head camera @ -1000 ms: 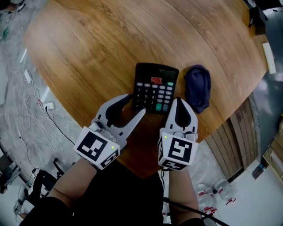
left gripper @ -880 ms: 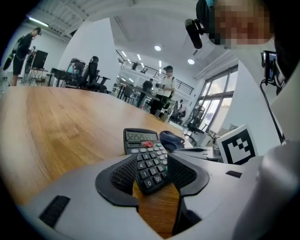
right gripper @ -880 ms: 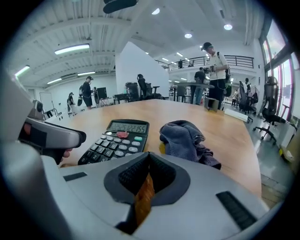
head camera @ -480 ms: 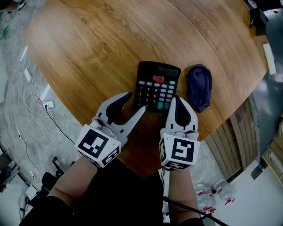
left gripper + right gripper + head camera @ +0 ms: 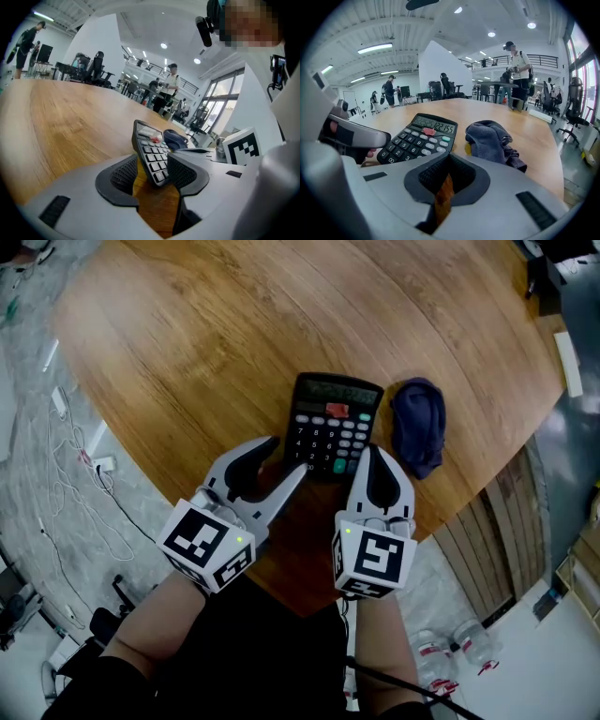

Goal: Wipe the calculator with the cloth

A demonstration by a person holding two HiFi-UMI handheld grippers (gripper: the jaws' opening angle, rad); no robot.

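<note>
A black calculator (image 5: pixel 336 423) lies face up on the round wooden table (image 5: pixel 206 334), near its front edge. Just to its right lies a crumpled dark blue cloth (image 5: pixel 418 426), untouched. My left gripper (image 5: pixel 286 460) is open, and the calculator's near left corner sits between its fingers. In the left gripper view the calculator (image 5: pixel 150 152) stands between the jaws, with a strip of wood showing beside the left pad; the cloth (image 5: pixel 174 138) is behind it. My right gripper (image 5: pixel 375 460) is shut and empty, just in front of the calculator's near right corner. The right gripper view shows the calculator (image 5: pixel 417 136) and the cloth (image 5: pixel 490 138) ahead.
The table's curved front edge runs right under both grippers. White cables (image 5: pixel 66 474) trail over the floor at the left, and plastic bottles (image 5: pixel 450 643) lie on the floor at the lower right. People and office chairs stand far behind the table.
Both grippers have stayed where they were. The calculator seems to have edged very slightly to the right, towards the cloth.
</note>
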